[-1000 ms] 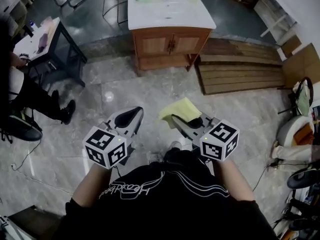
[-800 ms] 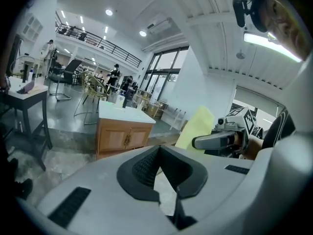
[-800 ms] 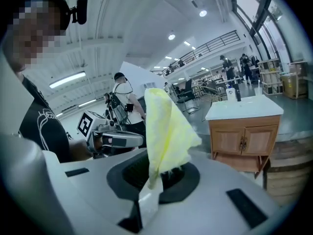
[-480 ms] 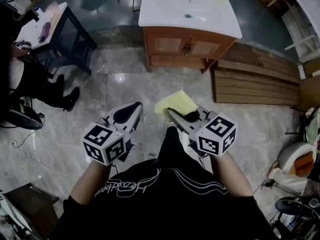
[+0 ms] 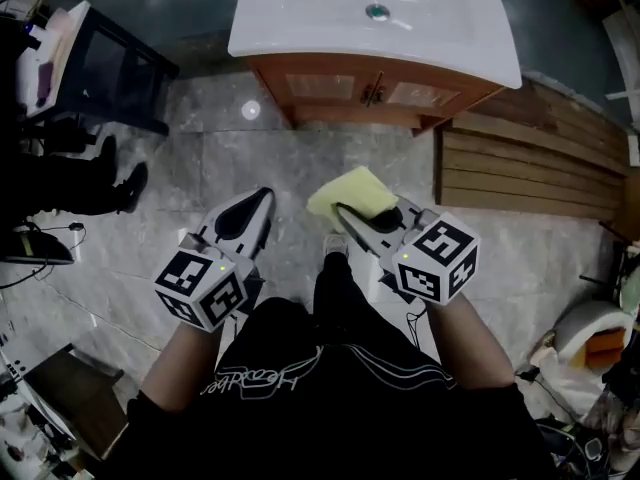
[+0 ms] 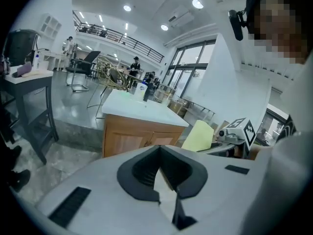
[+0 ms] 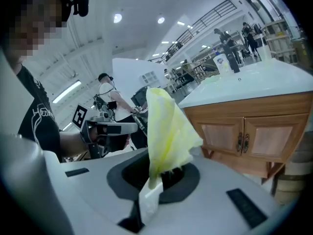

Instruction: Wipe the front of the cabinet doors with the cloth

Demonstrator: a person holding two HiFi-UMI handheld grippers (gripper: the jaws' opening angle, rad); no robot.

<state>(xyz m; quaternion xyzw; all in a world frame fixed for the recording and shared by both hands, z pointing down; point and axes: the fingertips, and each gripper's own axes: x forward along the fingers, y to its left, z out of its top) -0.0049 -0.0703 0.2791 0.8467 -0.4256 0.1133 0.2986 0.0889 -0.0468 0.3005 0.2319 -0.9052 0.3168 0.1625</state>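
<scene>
The right gripper [image 5: 345, 213] is clamped on one gathered edge of a yellow cloth [image 5: 350, 193], the rest of which fans loosely upward past the jaws in the right gripper view. The left gripper [image 5: 262, 200] rides just beside it with its jaws together and nothing between them. Both are carried above the marble floor [image 5: 230, 168], well short of the wooden cabinet doors [image 5: 330, 86] that sit under the front edge of the white counter [image 5: 290, 23]. A pair of metal handles [image 5: 375, 91] marks the seam where the two doors meet. The cloth looks thin, soft and very light, likely to flop and fold instead of lying flat. Held by its bunched edge as it is now, it offers a free flap to press against the panels. A grip nearer its middle would probably give a firmer pad for wiping. No contact with the doors has been made yet. Wooden planks [image 5: 530, 168] lie on the floor off the counter's right corner.
</scene>
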